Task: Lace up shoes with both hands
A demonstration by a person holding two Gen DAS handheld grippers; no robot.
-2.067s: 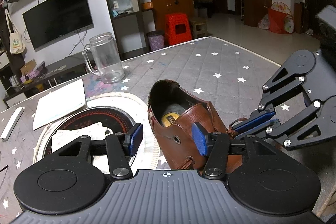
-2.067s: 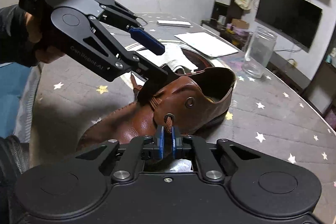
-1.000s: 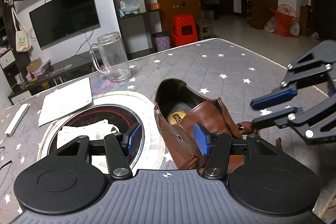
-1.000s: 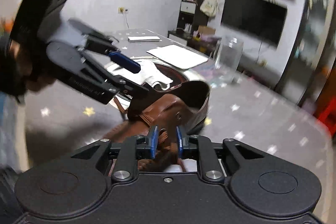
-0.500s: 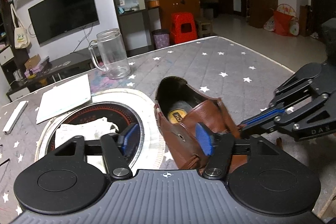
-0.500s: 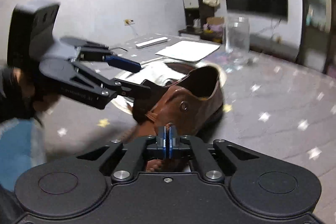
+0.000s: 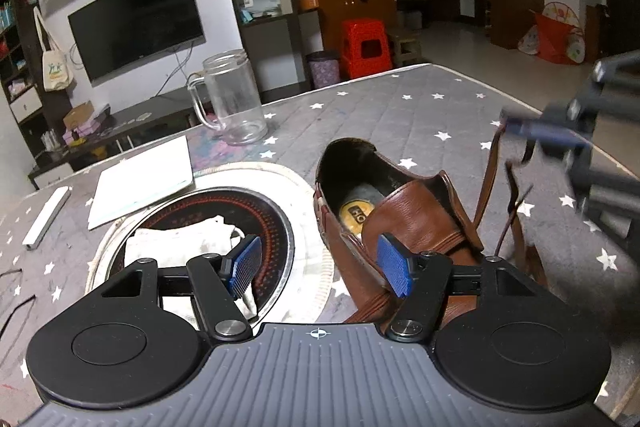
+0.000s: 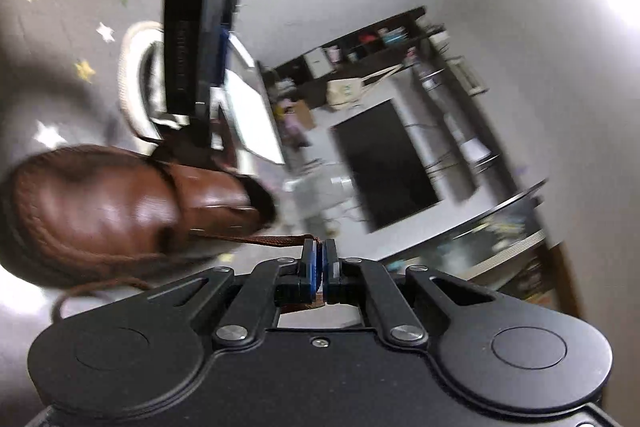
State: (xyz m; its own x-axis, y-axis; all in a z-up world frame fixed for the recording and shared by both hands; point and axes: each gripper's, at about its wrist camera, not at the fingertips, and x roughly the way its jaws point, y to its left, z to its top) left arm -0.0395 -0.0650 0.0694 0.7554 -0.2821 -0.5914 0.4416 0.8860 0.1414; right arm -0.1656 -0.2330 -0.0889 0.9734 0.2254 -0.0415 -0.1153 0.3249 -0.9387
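A brown leather shoe [image 7: 404,215] lies on the star-patterned table cover, its opening facing away from me. My left gripper [image 7: 320,267] is open, its right blue pad against the shoe's near flap and the left pad over the round hob. My right gripper [image 7: 536,129] is blurred at the right, raised above the shoe, with the brown lace [image 7: 486,183] running taut up from the shoe to it. In the tilted right wrist view, my right gripper [image 8: 319,263] is shut on the lace [image 8: 256,239], which stretches back to the shoe [image 8: 108,203].
A round hob [image 7: 208,223] with a white cloth [image 7: 180,243] on it is set into the table left of the shoe. A glass mug [image 7: 232,99], a white pad [image 7: 144,179] and a white bar [image 7: 46,217] lie further back. The table's edge [image 7: 520,103] runs at the right.
My right gripper has pulled up and away to the right with the lace, drawing it taut, and has rolled sharply. The left gripper has stayed open at the shoe.
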